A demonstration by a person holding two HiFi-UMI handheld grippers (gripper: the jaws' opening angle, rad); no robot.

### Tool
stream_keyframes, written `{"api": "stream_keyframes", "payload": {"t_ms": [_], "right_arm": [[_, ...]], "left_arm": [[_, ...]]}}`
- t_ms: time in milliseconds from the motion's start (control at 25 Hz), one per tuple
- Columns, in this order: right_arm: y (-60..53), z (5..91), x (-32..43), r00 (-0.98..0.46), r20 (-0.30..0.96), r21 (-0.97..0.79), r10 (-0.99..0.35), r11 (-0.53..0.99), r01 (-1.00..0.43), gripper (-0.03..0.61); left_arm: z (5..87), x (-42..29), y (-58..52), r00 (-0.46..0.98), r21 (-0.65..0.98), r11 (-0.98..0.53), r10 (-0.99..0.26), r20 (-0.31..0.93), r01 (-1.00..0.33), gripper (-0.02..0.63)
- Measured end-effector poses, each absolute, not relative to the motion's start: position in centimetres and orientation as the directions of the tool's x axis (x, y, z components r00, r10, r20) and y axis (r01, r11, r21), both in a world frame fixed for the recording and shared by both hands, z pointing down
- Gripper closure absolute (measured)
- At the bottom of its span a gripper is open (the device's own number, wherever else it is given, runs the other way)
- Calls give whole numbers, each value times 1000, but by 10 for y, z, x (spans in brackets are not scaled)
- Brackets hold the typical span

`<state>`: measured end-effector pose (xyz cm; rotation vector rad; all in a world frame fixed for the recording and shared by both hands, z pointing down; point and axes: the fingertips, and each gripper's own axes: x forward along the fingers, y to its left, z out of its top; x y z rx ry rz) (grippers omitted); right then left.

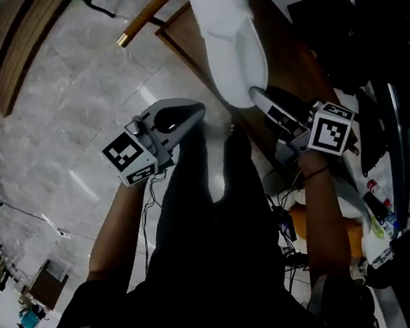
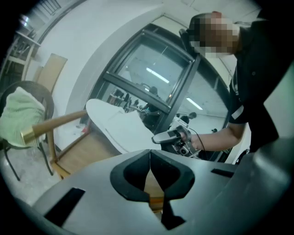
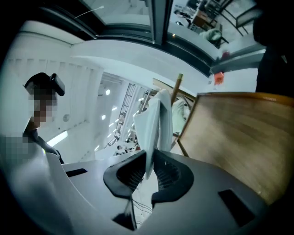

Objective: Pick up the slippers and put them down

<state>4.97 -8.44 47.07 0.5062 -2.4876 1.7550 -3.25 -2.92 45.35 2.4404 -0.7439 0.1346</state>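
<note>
Slipper (image 1: 224, 35) lengthwise, outward from right tool (image 1: 256, 95)

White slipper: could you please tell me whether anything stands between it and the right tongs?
Nothing visible does: the right tongs are shut directly on the white slipper, pinching its thin edge between the pads.
</note>
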Motion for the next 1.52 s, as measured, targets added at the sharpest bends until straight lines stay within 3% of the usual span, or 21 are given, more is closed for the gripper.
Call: {"api": "stream_keyframes", "payload": {"t_ms": [440, 760, 1080, 1520], "right_arm": [[-101, 235, 31, -938, -35, -714, -346, 665, -218, 526], [-107, 106, 26, -902, -244, -452, -355, 865, -218, 529], [-87, 49, 21, -868, -369, -289, -332, 929, -232, 532], [-91, 49, 17, -851, -408, -261, -332, 935, -240, 532]], "left_arm": [[238, -63, -62, 824, 219, -800, -564, 40, -558, 601], [131, -89, -68, 816, 7, -817, -575, -58, -576, 601], [83, -98, -51, 829, -90, -827, -542, -135, -555, 603], [75, -109, -50, 833, -120, -830, -519, -189, -544, 603]]}}
